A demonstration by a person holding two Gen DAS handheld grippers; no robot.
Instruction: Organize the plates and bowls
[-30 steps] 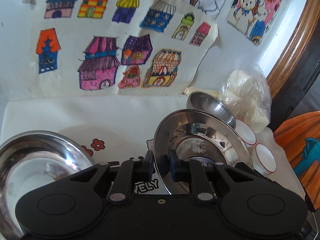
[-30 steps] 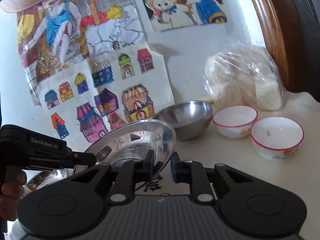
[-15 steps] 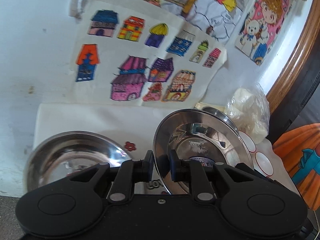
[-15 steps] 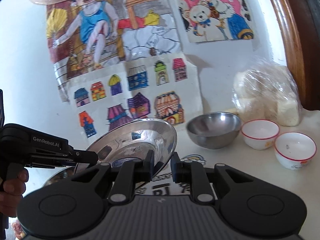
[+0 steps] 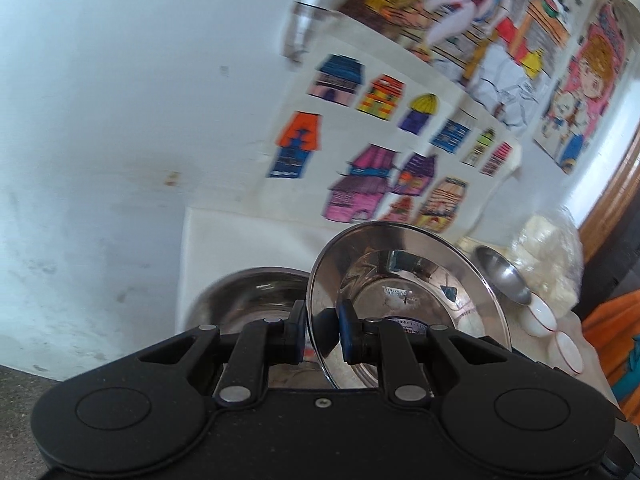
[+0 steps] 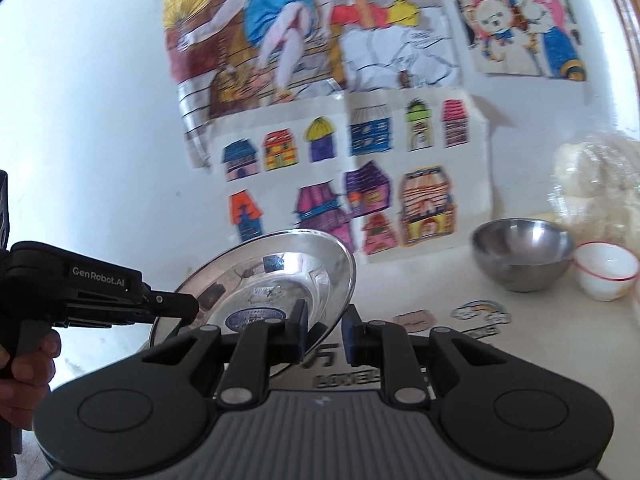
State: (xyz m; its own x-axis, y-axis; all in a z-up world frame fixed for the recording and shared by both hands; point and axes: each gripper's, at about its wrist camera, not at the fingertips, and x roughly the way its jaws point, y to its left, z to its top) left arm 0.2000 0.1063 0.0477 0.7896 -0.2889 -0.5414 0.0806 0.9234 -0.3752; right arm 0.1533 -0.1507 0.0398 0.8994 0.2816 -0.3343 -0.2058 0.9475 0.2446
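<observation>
A shiny steel plate [image 5: 408, 304] hangs tilted above the table, gripped from two sides. My left gripper [image 5: 320, 330] is shut on its near rim in the left wrist view. In the right wrist view the same plate [image 6: 280, 280] has its right rim pinched in my right gripper [image 6: 326, 330], which is shut, while the left gripper [image 6: 188, 308] clamps the opposite rim. A second steel plate [image 5: 248, 296] lies flat on the table just left of and below the held one. Further right stand a small steel bowl [image 6: 524, 256] and a white red-rimmed bowl [image 6: 606, 272].
A clear plastic bag [image 6: 596, 184] of white lumps sits by the wall at the right, beside a wooden frame. Coloured drawings [image 6: 360, 168] cover the wall behind. A person's hand [image 6: 24, 368] holds the left gripper's handle. The table's left edge [image 5: 182, 280] is close to the flat plate.
Both grippers have carried the held plate leftward along the table. The flat plate now lies right beside it, and the bowls have slid off toward the right edge of both views.
</observation>
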